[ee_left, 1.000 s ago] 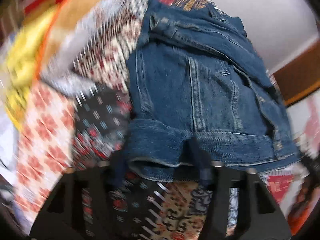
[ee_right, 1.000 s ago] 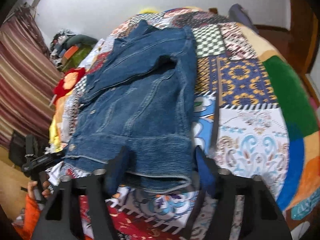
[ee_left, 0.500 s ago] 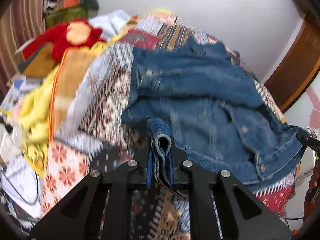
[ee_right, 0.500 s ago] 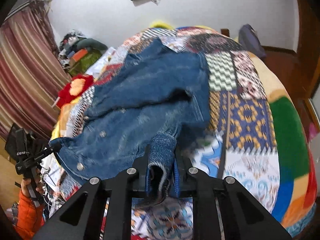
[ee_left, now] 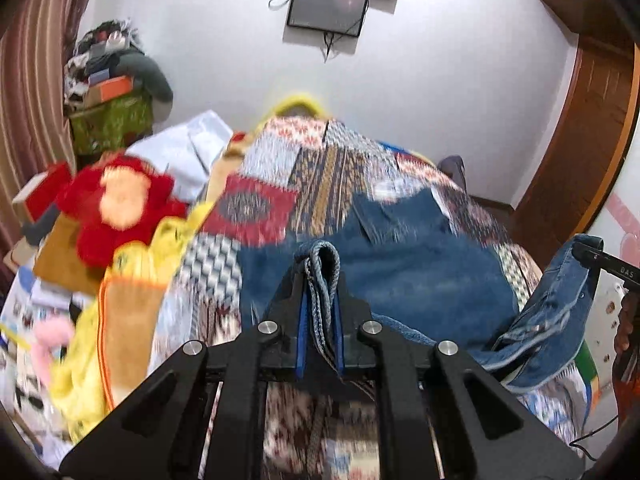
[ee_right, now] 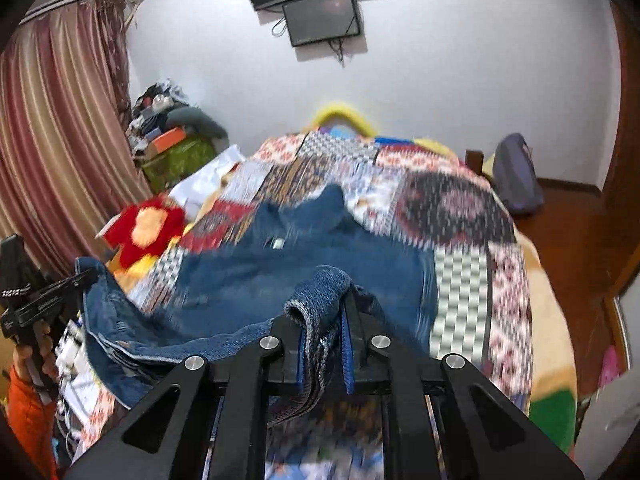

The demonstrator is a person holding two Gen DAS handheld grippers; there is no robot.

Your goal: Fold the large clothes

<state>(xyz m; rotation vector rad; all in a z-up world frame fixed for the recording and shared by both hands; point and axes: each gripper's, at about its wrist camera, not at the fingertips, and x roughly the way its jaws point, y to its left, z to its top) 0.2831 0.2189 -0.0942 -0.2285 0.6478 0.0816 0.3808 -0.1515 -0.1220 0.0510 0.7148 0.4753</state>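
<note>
Left wrist view: our left tongs (ee_left: 320, 280) are clamped on a bunched hem corner of the denim jacket (ee_left: 400, 280), which lies on the patchwork bed (ee_left: 256, 208). Right wrist view shows our right tongs (ee_right: 324, 300) pinching the other hem corner, lifted off the quilt. We judge we are mid-fold, carrying the near hem toward the far collar (ee_right: 332, 200). Next we should lay both corners down level beside the collar, then release.

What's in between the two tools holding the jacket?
The denim jacket's hem sags between the left tool and right tool, clearest in the right wrist view.
</note>
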